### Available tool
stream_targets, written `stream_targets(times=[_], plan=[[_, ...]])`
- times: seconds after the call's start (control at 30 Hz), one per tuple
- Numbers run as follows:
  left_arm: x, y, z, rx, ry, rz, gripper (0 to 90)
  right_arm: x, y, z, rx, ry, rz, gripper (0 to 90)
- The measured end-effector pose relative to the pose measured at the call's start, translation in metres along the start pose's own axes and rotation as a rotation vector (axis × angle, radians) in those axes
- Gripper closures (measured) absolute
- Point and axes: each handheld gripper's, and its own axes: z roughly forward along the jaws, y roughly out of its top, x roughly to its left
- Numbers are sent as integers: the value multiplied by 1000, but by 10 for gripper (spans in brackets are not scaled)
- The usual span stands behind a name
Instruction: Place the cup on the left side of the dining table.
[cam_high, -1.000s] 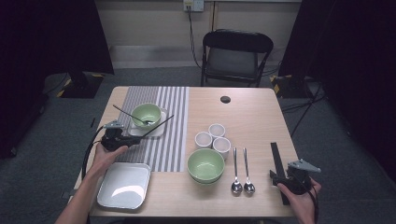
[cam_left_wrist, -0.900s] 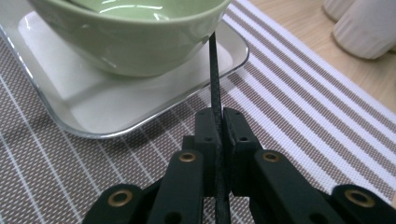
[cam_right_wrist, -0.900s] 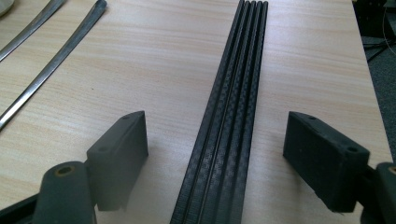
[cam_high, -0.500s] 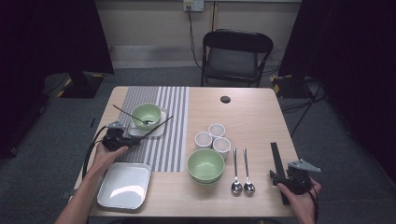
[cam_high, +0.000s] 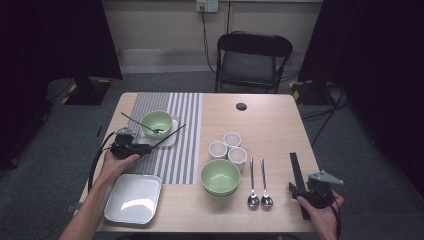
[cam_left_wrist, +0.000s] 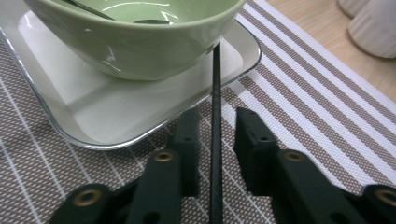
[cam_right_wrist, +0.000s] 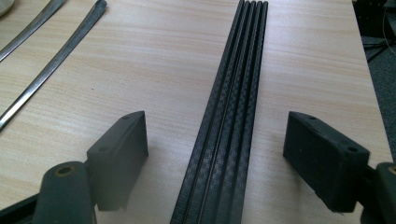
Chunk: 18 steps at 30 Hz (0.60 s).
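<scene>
From above, the left tool (cam_high: 136, 149) has a chopstick (cam_high: 169, 136) slanting up-right past the green bowl (cam_high: 156, 123). Left gripper view: its jaws have just been opening, stick (cam_left_wrist: 215, 140) loose between them, pointing straight away. Right gripper view: right tool (cam_right_wrist: 219, 154) spread wide around a bundle of chopsticks (cam_right_wrist: 231, 112) lying lengthwise on the bench (cam_right_wrist: 140, 60).

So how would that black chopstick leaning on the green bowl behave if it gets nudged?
The chopstick looks thin, straight and stiff, so probably light. It leans on the green bowl rim between the left gripper fingers, which have just been opening, so it may slide or tip off easily.
</scene>
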Motion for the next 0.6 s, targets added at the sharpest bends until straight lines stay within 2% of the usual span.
stream_targets(times=[0.23,0.3,0.37,0.47,0.6], plan=[[-1,3,-8,-30,18,-21,501,0,0,0,0,0,0,214],[-3,3,-11,-33,4,-24,456,0,0,0,0,0,0,213],[-6,5,-14,-39,13,-10,427,0,0,0,1,3,0,199],[-10,7,-18,-61,-3,-15,337,0,0,0,2,7,-8,193],[-15,8,-23,-66,-13,-13,298,0,0,0,2,6,-6,196]])
